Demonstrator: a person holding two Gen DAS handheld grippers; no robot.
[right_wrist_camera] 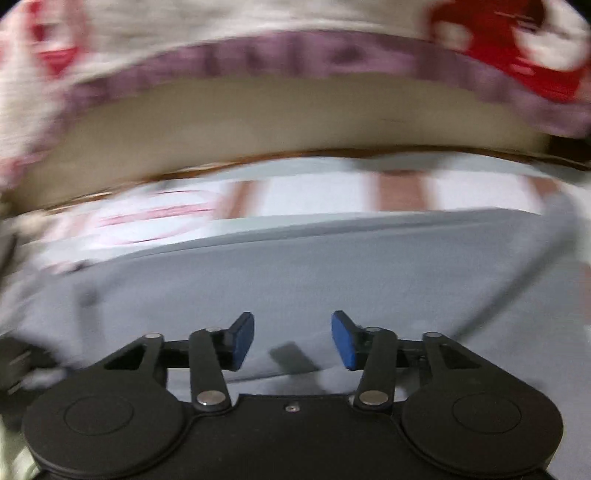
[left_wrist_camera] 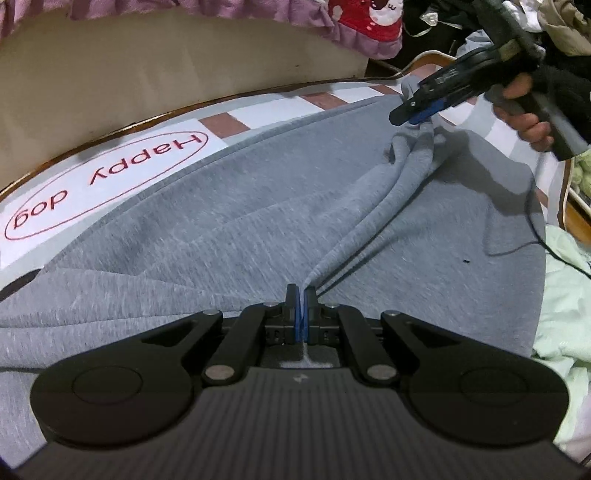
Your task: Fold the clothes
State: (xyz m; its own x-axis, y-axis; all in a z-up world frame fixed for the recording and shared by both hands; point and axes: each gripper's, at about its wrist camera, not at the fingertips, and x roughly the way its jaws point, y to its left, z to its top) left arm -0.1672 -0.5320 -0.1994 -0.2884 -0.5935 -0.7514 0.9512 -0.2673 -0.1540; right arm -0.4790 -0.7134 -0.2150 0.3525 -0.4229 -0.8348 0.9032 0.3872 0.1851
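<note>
A grey knit garment [left_wrist_camera: 229, 229] lies spread over a white mat on a table. My left gripper [left_wrist_camera: 301, 299] is shut on a pinched ridge of the grey cloth, which runs taut up to the right. My right gripper [left_wrist_camera: 413, 112] shows in the left wrist view at the far end of that ridge, right at the bunched cloth. In the blurred right wrist view the right gripper [right_wrist_camera: 293, 339] has its jaws wide apart with nothing between the blue pads [right_wrist_camera: 341, 338], above the grey garment [right_wrist_camera: 314, 266].
The white mat [left_wrist_camera: 110, 173] bears a red "Happy dog" print. A beige wall and purple frilled cloth [left_wrist_camera: 221, 11] rise behind the table. Pale green clothes [left_wrist_camera: 561, 314] lie at the right, and a black cable [left_wrist_camera: 532, 229] crosses the garment's right edge.
</note>
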